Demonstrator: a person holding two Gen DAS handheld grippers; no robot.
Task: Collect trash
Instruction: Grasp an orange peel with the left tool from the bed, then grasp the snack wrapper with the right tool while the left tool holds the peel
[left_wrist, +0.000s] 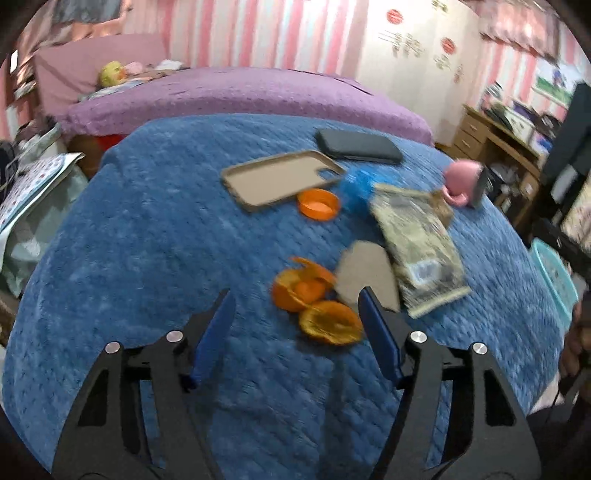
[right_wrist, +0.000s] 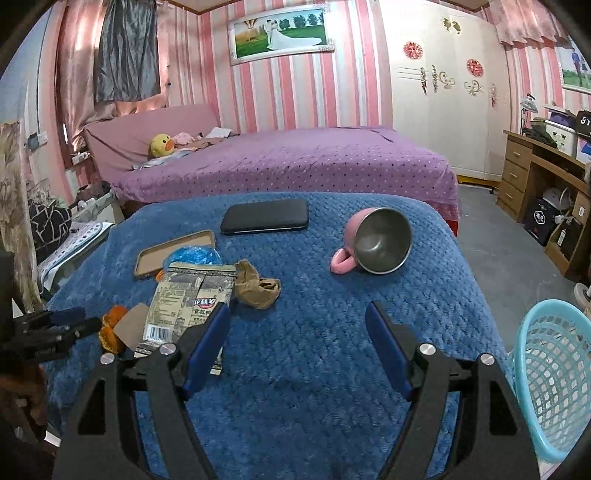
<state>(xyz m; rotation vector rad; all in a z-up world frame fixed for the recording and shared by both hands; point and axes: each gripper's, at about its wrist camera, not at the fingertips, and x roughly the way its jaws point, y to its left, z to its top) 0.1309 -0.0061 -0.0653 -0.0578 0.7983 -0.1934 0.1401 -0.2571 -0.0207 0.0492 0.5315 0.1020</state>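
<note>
your left gripper (left_wrist: 295, 314) tilts down over the blue blanket (left_wrist: 147, 258), its jaws parted and gripping nothing, with the orange peel (left_wrist: 314, 302) lying on the blanket between and just beyond the fingertips, beside a cardboard scrap (left_wrist: 365, 273) and the snack wrapper (left_wrist: 417, 243). your right gripper (right_wrist: 297, 325) points slightly down, jaws spread wide and empty over bare blanket, the wrapper just under its left finger, the brown crumpled wad (right_wrist: 256, 286) ahead, and the light blue basket (right_wrist: 554, 369) off the blanket's right edge.
</note>
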